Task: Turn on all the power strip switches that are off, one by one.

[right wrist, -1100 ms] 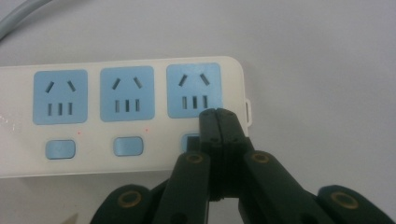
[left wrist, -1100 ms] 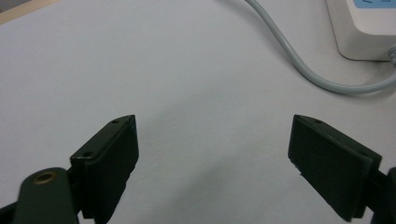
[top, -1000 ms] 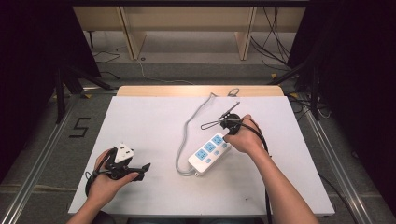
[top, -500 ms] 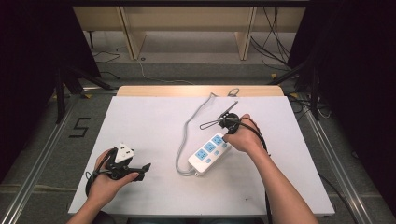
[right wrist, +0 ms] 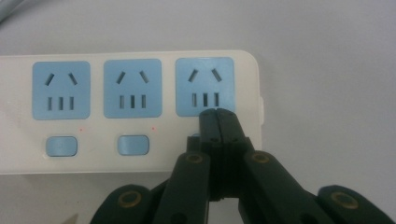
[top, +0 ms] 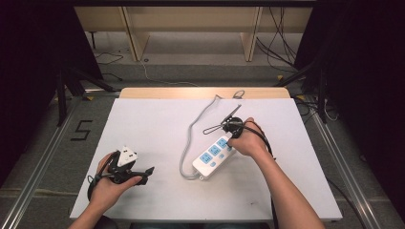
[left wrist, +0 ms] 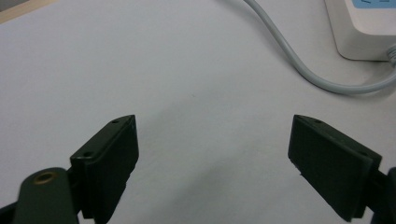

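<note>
Right tongs – closed, empty – rest on the 3-socket power strip; left tongs gape apart above the surface.

White tabletop lies bare between the hands; the white power strip with blue sockets and its looping grey cable block the right-centre.

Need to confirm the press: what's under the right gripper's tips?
The closed right gripper sits on the power strip, over where the third switch should be. Two other switches show; that third one is covered.
</note>
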### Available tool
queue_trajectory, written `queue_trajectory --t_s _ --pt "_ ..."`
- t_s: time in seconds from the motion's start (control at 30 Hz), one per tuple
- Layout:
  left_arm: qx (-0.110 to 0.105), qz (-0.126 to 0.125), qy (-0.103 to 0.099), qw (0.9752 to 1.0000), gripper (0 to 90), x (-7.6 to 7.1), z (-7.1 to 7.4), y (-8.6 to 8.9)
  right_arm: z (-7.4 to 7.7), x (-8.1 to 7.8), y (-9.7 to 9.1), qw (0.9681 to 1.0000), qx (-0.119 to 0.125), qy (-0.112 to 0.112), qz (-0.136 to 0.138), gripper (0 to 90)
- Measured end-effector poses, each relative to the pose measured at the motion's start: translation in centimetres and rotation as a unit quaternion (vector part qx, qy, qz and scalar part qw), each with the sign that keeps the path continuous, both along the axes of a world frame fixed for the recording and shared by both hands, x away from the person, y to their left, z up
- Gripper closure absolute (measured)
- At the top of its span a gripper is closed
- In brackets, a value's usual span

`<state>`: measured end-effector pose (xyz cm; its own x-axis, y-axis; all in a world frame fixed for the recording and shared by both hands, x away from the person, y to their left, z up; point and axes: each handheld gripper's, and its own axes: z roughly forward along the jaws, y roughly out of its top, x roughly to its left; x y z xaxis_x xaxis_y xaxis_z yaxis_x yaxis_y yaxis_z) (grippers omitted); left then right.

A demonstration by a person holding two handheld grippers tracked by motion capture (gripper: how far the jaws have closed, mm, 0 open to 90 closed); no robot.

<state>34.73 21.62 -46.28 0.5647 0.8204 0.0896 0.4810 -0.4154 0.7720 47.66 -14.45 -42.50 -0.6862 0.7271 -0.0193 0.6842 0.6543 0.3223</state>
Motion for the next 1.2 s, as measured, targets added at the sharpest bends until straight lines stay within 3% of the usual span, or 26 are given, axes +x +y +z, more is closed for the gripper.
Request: queue_trajectory --t_s 1.2 --pt "0.000 -0.001 -0.002 1.0000 15.9 -0.02 0.06 -0.04 -0.42 0.08 0.21 0.9999 -0.011 0.007 0.000 90.0"
